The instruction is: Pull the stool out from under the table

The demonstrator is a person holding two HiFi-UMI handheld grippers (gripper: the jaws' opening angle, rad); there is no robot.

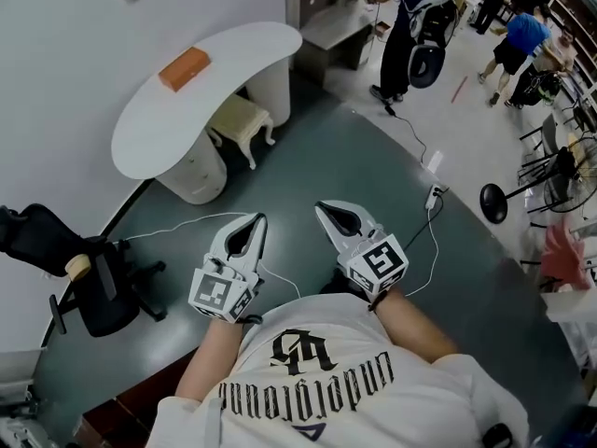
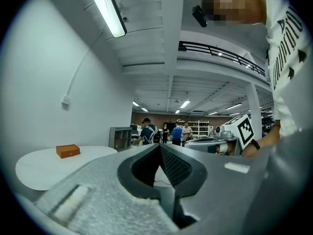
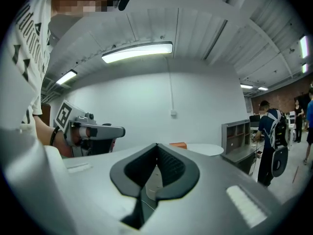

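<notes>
In the head view the left gripper and the right gripper are held side by side over the dark floor, each with its jaws closed together and nothing in them. Well ahead of both, the cream stool stands tucked partly under the curved white bench, between its two pedestals; an orange box lies on the top. In the left gripper view the jaws meet at their tips, empty, with bench and box off to the left; the gripper's body hides the stool. In the right gripper view the jaws are likewise closed on nothing, with the box and the bench's edge just above them.
</notes>
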